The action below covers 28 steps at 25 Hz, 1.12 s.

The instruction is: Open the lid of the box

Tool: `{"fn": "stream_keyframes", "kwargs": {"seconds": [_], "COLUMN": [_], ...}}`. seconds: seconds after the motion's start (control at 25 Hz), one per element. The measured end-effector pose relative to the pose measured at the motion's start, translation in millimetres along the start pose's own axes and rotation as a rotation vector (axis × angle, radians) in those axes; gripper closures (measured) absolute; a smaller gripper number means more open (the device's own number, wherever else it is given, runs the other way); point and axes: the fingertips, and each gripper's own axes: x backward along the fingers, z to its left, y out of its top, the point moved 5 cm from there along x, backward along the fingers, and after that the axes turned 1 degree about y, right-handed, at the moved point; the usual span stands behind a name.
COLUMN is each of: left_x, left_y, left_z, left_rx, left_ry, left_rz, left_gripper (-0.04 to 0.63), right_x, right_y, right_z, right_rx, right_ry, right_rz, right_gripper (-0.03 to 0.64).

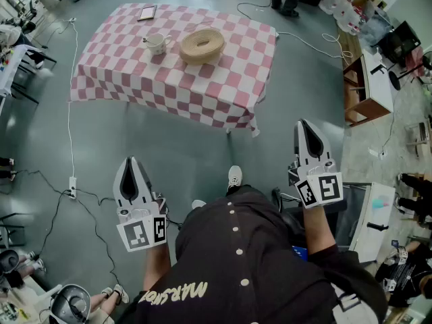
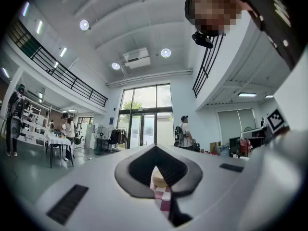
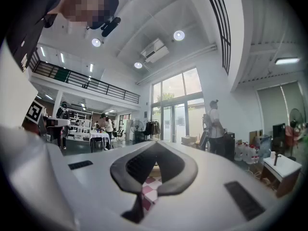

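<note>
Left hand-held gripper [image 1: 133,162]: jaws closed tip to tip, nothing in them, held level over the floor, well short of the desk [image 1: 229,86]. On the desk's checked cloth: flat framed item [image 1: 147,13] at the far left corner, white mug [image 1: 156,43] left of centre, round woven box [image 1: 202,45] just right of the mug, lid on, nothing touching it. Right hand-held gripper [image 1: 304,124]: fully closed, empty, level, off the desk's near right corner, not touching it.
</note>
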Motion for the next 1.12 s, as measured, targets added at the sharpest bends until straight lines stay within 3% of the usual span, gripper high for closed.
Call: {"fn": "stream_keyframes", "kwargs": {"seconds": [0.64,1.12], "left_x": [-6,-7], "left_y": [-4,-3], "left_z": [2,6], "left_rx": [0.001,-0.007], "left_ry": [-0.011,-0.029], "left_rz": [0.009,0.008], "left_gripper": [0.584,0.584], "right_x": [-5,-6], "right_y": [1,3], "right_z": [5,15], "right_rx": [-0.003,-0.008], "right_ry": [0.006,0.040], "right_rz": [-0.028,-0.022], "right_gripper": [0.614,0.448]}}
